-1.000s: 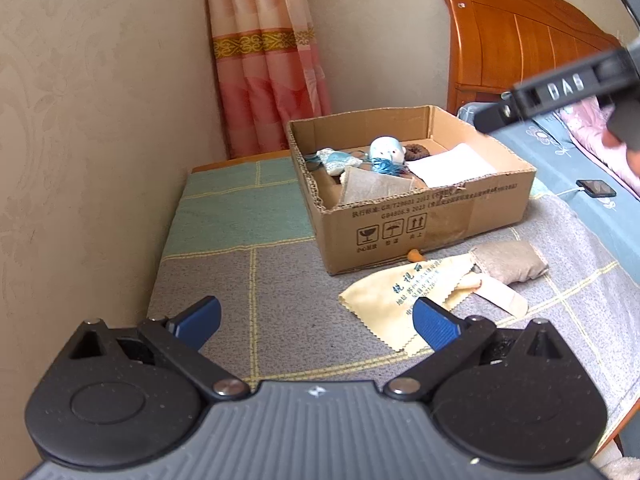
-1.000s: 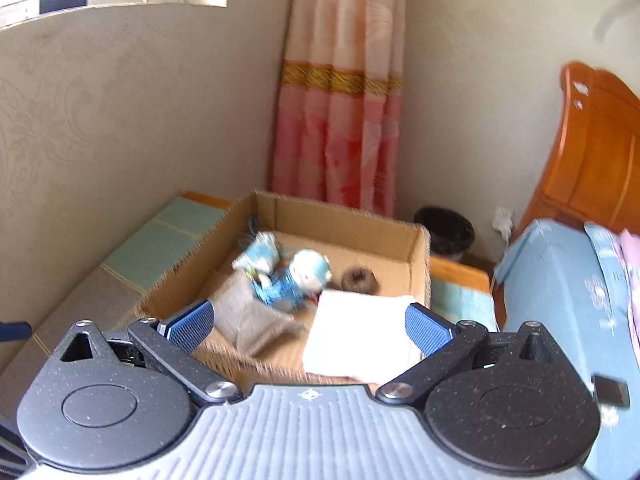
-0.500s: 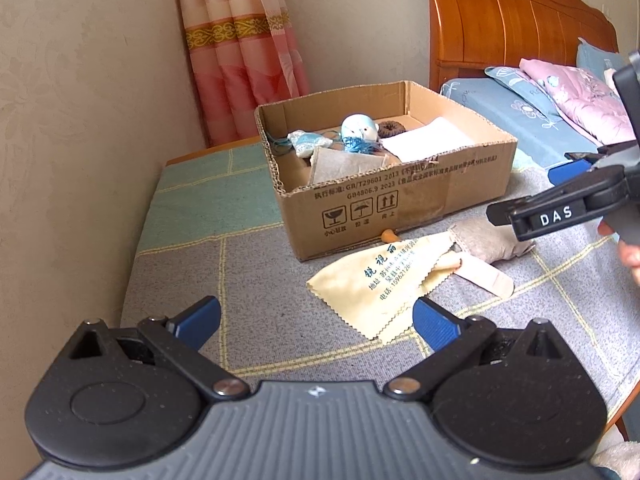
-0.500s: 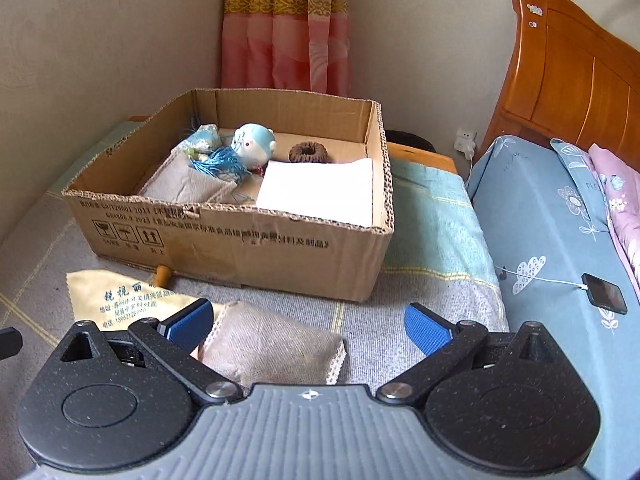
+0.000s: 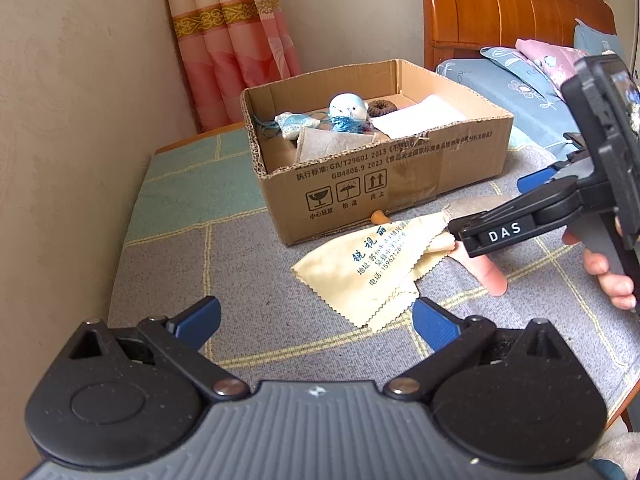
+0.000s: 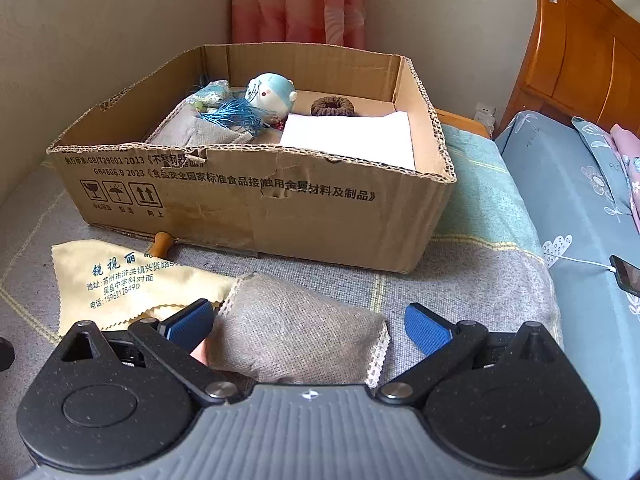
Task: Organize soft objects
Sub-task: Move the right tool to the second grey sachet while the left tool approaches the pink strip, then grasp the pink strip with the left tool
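I have the right gripper (image 6: pixel 306 326) spread wide around the grey linen pouch (image 6: pixel 296 340), which lies just in front of the cardboard box (image 6: pixel 280 208). I should close across its bulging middle, avoiding the yellow cloth (image 6: pixel 120 280). My left gripper (image 5: pixel 316 320) hovers wide, holding nothing.
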### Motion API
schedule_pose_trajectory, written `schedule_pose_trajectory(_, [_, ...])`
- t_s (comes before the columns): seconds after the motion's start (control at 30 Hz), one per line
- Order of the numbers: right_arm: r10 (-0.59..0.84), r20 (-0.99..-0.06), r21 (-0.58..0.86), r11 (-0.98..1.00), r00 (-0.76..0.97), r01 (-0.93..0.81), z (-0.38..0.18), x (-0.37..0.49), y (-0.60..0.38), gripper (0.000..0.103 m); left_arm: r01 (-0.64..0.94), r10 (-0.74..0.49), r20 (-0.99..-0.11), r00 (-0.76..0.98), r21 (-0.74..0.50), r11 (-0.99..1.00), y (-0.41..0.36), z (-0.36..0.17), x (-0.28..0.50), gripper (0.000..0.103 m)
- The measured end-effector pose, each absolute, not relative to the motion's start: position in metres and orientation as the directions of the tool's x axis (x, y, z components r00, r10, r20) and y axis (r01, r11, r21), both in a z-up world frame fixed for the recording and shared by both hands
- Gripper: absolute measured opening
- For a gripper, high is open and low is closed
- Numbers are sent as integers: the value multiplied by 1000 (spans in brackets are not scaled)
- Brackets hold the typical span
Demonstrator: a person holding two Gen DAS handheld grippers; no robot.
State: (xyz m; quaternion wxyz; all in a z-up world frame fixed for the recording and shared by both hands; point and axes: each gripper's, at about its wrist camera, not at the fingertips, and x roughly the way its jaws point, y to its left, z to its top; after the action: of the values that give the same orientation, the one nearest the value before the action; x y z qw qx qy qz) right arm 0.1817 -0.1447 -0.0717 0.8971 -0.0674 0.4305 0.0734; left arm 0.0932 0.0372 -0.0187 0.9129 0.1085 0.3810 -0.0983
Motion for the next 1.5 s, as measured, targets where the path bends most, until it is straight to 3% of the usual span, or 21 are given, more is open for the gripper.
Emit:
schedule_pose_trajectory(0.47, [80,-794,-52,979,602,-198,-78,168,-171,103,284,-90,-739,667,142,948,22,-24,98,102])
schedule_pose_trajectory(0.87, [198,-803,-23,932,562,-362,-77,129,-144,103,299,-90,-743,663,153,942,14,-23,96,102])
schedule_pose_trajectory(1.17, [67,-770,-156,944,634,-290,-75,121,-166,103,317,-126,-744,656,121,941,4,-21,97,102])
schedule_pose_trajectory(1.5, [149,-763,-66,950,630,-305,-81,117,-189,103,389,-198,-765,613,74,918,-30,-26,104,95])
